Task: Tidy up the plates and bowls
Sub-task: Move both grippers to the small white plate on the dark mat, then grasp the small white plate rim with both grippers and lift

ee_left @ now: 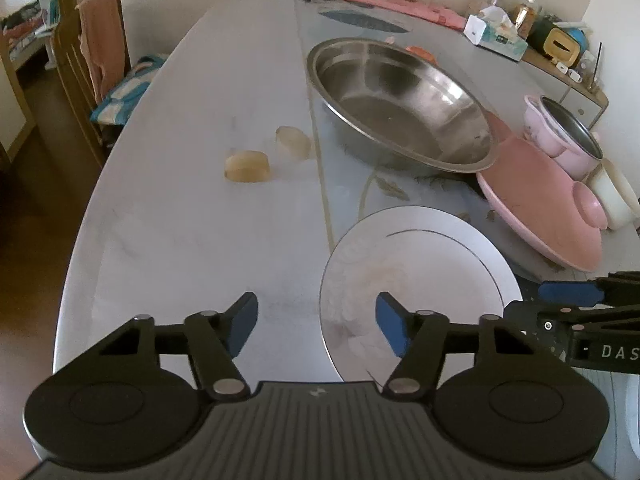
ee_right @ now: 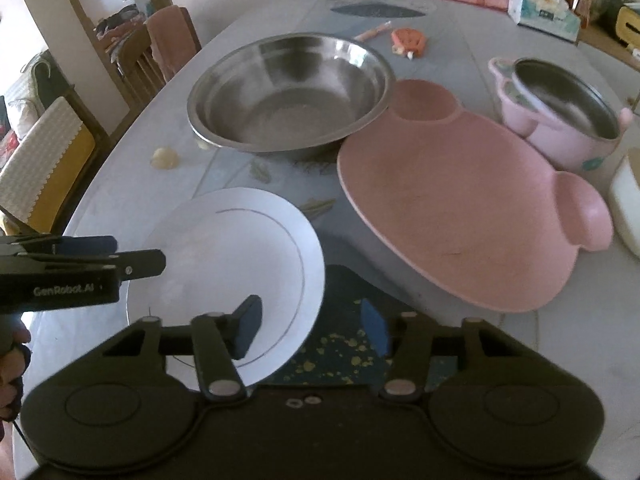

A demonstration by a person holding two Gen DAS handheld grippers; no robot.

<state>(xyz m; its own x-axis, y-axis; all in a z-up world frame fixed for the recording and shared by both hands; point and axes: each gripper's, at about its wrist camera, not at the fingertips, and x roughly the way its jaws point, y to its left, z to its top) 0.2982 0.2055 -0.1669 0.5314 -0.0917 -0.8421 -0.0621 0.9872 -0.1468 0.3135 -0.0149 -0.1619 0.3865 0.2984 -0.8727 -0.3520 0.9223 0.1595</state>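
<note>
A white plate (ee_left: 420,272) (ee_right: 232,256) lies flat near the table's front edge, partly on a dark speckled mat (ee_right: 344,352). My left gripper (ee_left: 316,322) is open, straddling the plate's left rim with its right pad over the plate. My right gripper (ee_right: 312,328) is open astride the right rim, its left pad above the plate. No pad presses on the plate. Behind it stand a large steel bowl (ee_left: 400,100) (ee_right: 288,92) and a pink eared plate (ee_left: 540,200) (ee_right: 460,200), which touches the bowl.
A pink pot with a steel insert (ee_right: 560,108) and a white container (ee_right: 628,208) stand at the right. Two yellowish lumps (ee_left: 247,165) lie left of the bowl. A tissue box (ee_right: 544,8), pink cloth and lamp base sit at the back. Chairs (ee_right: 52,160) line the left edge.
</note>
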